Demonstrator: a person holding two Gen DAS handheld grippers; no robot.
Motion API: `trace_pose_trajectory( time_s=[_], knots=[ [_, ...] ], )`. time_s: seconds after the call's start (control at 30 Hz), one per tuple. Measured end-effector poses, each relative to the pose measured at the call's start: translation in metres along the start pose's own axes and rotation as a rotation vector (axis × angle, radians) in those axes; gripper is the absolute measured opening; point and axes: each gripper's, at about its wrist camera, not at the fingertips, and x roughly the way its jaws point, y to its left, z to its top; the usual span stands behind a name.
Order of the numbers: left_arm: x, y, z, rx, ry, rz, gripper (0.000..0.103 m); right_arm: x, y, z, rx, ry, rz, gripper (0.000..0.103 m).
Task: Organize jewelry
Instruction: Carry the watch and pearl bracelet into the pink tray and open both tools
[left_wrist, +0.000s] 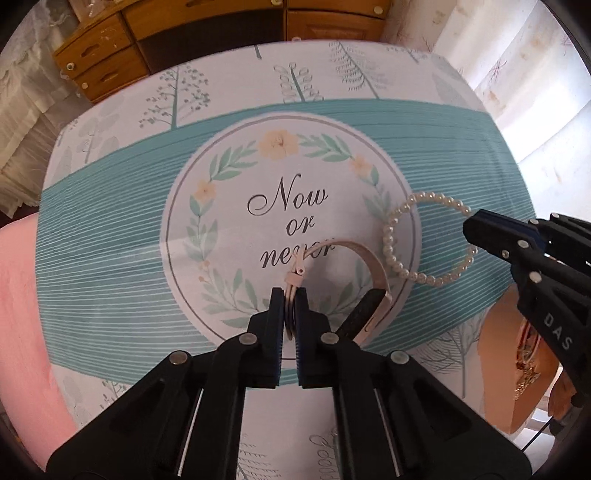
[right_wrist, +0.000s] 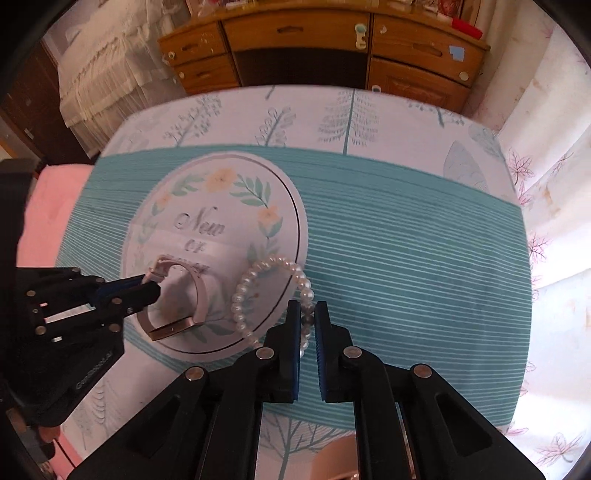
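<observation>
A rose-gold metal bangle (left_wrist: 373, 273) with a small clasp lies on the round floral print of the tablecloth (left_wrist: 110, 229). My left gripper (left_wrist: 290, 299) is shut on the bangle's thin clasp end, pads pressing both sides. In the right wrist view the bangle (right_wrist: 199, 295) shows with the left gripper (right_wrist: 153, 286) pinching it. A white pearl bracelet (right_wrist: 258, 280) lies right of the bangle. My right gripper (right_wrist: 307, 312) is shut on its near right section, pearls pinched between the pads. The left wrist view shows the pearl bracelet (left_wrist: 391, 236) with the right gripper (left_wrist: 474, 232) at its right side.
A wooden dresser (right_wrist: 332, 48) with drawers stands beyond the table's far edge. A pink cloth (left_wrist: 22, 295) lies at the left. An orange-brown box (left_wrist: 517, 369) holding gold jewelry sits off the table's near right corner. Pale floral curtains (right_wrist: 546, 229) hang at the right.
</observation>
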Motion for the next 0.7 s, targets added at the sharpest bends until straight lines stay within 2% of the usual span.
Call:
trace_pose_trajectory(
  time_s=[0.2,0.4,0.53,0.7],
  knots=[
    [-0.056,-0.018,-0.007,0.012,-0.096,-0.019,0.003,-0.063,-0.005,-0.011,0.036,-0.116,0.052,0.007],
    [-0.110,-0.076,-0.026,0.124,-0.177,-0.087,0.003,-0.137,-0.027,-0.048,0.069,-0.216,0.090,0.007],
    [-0.123,-0.117,-0.040,0.186,-0.204,-0.132,0.003,-0.174,-0.049,-0.089,0.102,-0.247,0.095,0.007],
    [-0.113,-0.159,-0.054,0.227,-0.193,-0.168,0.003,-0.186,-0.072,-0.139,0.134,-0.224,0.078,0.007]
  ],
)
